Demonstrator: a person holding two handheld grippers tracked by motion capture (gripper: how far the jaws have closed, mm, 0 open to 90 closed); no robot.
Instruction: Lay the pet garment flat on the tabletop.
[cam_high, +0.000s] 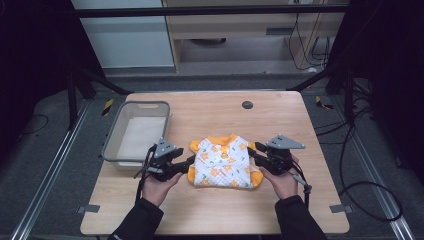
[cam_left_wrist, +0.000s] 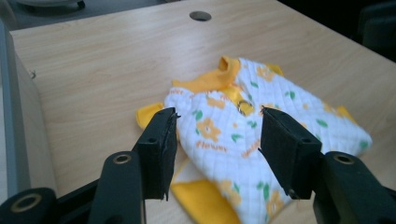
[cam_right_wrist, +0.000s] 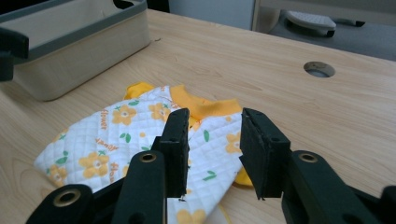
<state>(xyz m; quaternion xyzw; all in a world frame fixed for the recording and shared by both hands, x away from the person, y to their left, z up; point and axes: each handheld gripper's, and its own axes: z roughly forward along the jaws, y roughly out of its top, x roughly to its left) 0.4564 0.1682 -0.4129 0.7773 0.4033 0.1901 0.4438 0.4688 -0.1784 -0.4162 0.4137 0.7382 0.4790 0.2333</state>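
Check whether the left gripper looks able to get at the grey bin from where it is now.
Probably yes. The left gripper sits at the folded baby garment, jaws open with nothing pinched, and the grey bin stands just beside it with bare table between and nothing in the way.

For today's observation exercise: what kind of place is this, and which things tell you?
Probably a lab or workshop recording station: a wooden table inside a black metal frame, loose cables on the floor, cabinets behind.
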